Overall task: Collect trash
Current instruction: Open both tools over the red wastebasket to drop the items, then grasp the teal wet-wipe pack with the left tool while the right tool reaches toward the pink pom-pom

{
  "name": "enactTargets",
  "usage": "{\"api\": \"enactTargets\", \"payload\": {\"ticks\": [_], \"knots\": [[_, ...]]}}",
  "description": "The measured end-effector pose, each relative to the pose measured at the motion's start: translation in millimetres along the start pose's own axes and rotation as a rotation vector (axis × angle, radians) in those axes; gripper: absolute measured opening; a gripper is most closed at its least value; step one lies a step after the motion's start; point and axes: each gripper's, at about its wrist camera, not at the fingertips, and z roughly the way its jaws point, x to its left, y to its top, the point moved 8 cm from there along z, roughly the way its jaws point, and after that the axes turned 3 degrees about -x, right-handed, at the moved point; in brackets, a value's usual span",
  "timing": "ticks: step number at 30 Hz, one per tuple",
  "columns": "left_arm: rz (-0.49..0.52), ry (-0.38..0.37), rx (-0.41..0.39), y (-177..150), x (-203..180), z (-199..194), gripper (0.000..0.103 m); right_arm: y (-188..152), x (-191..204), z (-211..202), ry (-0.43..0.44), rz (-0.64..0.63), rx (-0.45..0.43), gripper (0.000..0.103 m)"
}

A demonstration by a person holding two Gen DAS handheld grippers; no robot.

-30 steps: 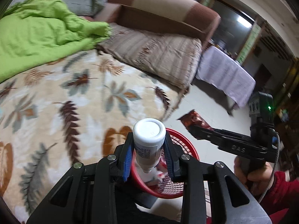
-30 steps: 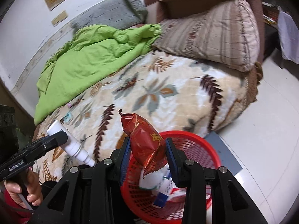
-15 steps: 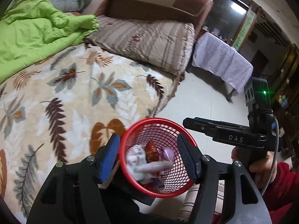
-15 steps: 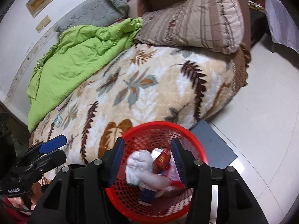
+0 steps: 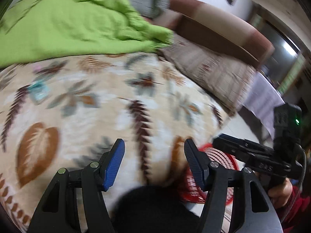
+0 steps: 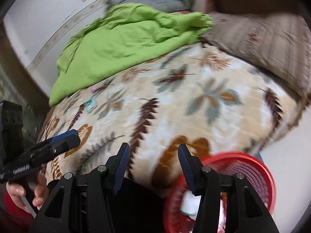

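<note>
Both grippers hang empty over the leaf-print bed, jaws parted, with the trash basket down at the right.

The left gripper shows ribbed blue pads spread with nothing between them, and the right gripper looks the same. The round red mesh basket sits on the floor against the plush blanket, half hidden behind black fingers; pale crumpled trash lies inside, too smeared to identify. A rumpled green quilt lies beyond. Small teal scrap rests on the blanket, blurred.
</note>
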Motion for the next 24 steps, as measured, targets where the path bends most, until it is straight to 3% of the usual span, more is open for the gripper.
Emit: {"api": "enactTargets", "payload": {"ticks": [4, 6, 11, 13, 17, 24], "knots": [[-0.123, 0.107, -0.042, 18, 71, -17, 0.063, 12, 35, 25, 0.041, -0.057, 0.025, 0.056], [-0.174, 0.164, -0.061, 27, 104, -23, 0.065, 19, 52, 37, 0.065, -0.084, 0.032, 0.062], [-0.330, 0.302, -0.056, 50, 187, -19, 0.071, 37, 87, 59, 0.117, -0.134, 0.041, 0.066], [-0.382, 0.351, -0.043, 61, 217, -7, 0.072, 43, 96, 64, 0.126, -0.154, 0.036, 0.067], [-0.460, 0.382, 0.002, 76, 257, 30, 0.073, 54, 105, 77, 0.144, -0.171, 0.035, 0.068], [-0.563, 0.468, 0.084, 83, 304, 100, 0.073, 68, 96, 97, 0.138, -0.169, 0.043, 0.068]]}}
